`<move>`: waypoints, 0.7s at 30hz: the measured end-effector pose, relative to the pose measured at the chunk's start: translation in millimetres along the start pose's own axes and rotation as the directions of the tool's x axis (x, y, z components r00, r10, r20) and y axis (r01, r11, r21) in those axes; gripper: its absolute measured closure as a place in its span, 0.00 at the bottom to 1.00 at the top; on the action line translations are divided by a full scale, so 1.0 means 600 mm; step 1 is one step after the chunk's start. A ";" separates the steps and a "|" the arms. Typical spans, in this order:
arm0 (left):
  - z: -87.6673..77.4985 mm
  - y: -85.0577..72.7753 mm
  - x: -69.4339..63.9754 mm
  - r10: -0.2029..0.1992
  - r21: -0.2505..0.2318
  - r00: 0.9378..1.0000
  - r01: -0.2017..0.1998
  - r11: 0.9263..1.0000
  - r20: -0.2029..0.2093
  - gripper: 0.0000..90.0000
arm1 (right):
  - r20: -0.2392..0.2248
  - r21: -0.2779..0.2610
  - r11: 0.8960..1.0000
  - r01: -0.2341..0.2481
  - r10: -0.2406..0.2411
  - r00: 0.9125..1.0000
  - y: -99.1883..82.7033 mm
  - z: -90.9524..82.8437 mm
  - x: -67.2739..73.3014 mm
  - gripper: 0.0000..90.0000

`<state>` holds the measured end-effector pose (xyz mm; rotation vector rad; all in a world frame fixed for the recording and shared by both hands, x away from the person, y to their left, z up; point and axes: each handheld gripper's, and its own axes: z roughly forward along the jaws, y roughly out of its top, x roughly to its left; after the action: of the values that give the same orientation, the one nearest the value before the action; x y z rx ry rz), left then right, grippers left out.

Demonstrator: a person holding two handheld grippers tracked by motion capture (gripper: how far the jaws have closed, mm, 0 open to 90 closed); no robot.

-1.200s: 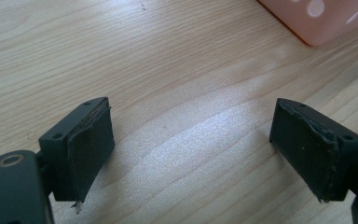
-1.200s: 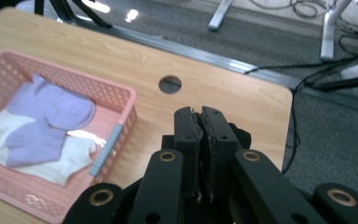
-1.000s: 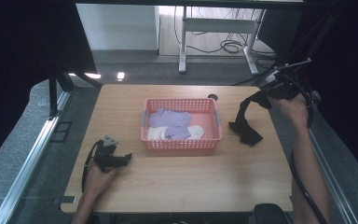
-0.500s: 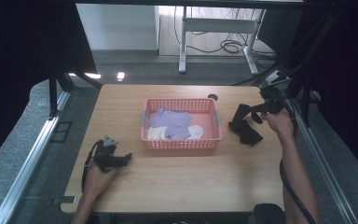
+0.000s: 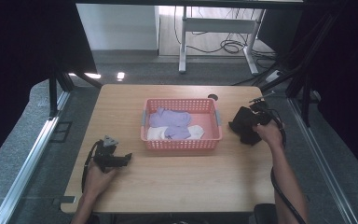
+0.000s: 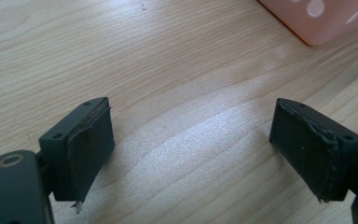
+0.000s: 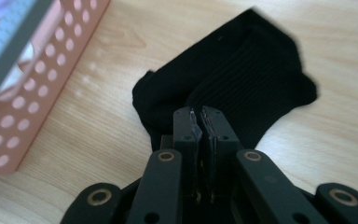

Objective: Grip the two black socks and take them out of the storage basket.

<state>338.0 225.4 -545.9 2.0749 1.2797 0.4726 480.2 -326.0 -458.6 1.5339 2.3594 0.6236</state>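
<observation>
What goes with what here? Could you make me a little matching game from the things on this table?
Things:
1. basket
2. black sock
3. left tool
4. purple socks

States:
a. open over bare wood
b. inside the basket
c. pink, mid-table
d. pinched by the right tool, right of the basket

Pairs: 1-c, 2-d, 3-a, 4-b

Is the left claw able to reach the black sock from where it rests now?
Probably not directly: the left claw sits left of the pink perforated plastic basket, which stands between it and the black fabric sock.
</observation>
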 end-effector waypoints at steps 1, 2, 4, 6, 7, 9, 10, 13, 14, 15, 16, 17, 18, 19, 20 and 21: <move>0.000 0.000 0.000 0.000 0.000 1.000 0.000 1.000 0.000 0.15 | -0.004 0.004 1.000 0.002 -0.002 1.000 -0.002 0.006 0.001 0.94; 0.000 0.000 0.000 0.000 0.000 1.000 0.000 1.000 0.000 0.15 | -0.011 0.008 1.000 0.002 -0.002 1.000 -0.004 0.012 0.002 0.93; 0.000 0.000 0.000 0.000 0.000 1.000 0.000 1.000 0.000 0.15 | -0.012 0.017 1.000 0.003 -0.003 1.000 -0.008 0.023 0.005 0.93; 0.000 0.000 0.000 0.000 0.000 1.000 0.000 1.000 0.000 0.15 | -0.017 0.025 1.000 0.002 -0.002 1.000 -0.012 0.032 0.007 0.93; 0.000 0.000 0.000 0.000 0.000 1.000 0.000 1.000 0.000 0.15 | -0.020 0.029 1.000 0.004 -0.003 1.000 -0.014 0.037 0.007 0.92; 0.000 0.000 0.000 0.001 0.000 1.000 -0.001 1.000 0.000 0.15 | -0.026 0.052 0.999 0.009 -0.008 1.000 -0.019 0.048 0.010 0.90; 0.000 0.000 0.000 0.001 0.001 1.000 -0.001 1.000 0.000 0.15 | -0.027 0.060 0.998 0.012 -0.010 1.000 -0.021 0.051 0.010 0.89; 0.000 0.000 0.000 0.001 0.001 1.000 -0.001 1.000 0.000 0.15 | -0.033 0.068 0.998 0.011 -0.009 0.999 -0.025 0.054 0.011 0.85; 0.000 0.000 0.000 0.001 0.001 1.000 -0.001 1.000 0.000 0.15 | -0.034 0.063 0.998 0.012 -0.010 0.999 -0.025 0.052 0.009 0.81; 0.000 0.000 0.000 0.001 0.000 1.000 -0.001 1.000 0.000 0.15 | -0.030 0.061 0.998 0.009 -0.007 1.000 -0.024 0.048 0.009 0.77; 0.000 0.000 0.000 0.001 0.000 1.000 -0.001 1.000 0.000 0.15 | -0.025 0.056 0.998 0.008 -0.007 1.000 -0.024 0.044 0.009 0.73; 0.000 0.000 0.000 0.001 0.000 1.000 -0.001 1.000 0.000 0.15 | -0.023 0.052 0.999 0.005 -0.004 1.000 -0.023 0.040 0.008 0.69; 0.000 0.000 0.000 0.001 0.001 1.000 -0.001 1.000 0.000 0.15 | -0.023 0.052 0.999 0.005 -0.004 1.000 -0.023 0.040 0.008 0.69; 0.000 0.000 0.000 0.001 0.000 1.000 -0.001 1.000 0.000 0.15 | -0.022 0.037 0.999 0.000 0.001 1.000 -0.022 0.031 0.007 0.60; 0.000 0.000 0.000 0.001 0.000 1.000 -0.001 1.000 0.000 0.15 | -0.022 0.037 0.999 0.000 0.001 1.000 -0.022 0.031 0.007 0.60; 0.000 0.000 0.000 0.001 0.000 1.000 -0.001 1.000 0.000 0.15 | -0.017 0.022 1.000 0.002 -0.002 1.000 -0.021 0.024 0.007 0.53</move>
<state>338.1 225.4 -545.9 2.0754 1.2793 0.4729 474.6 -323.9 -477.0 1.5410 2.3876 0.6142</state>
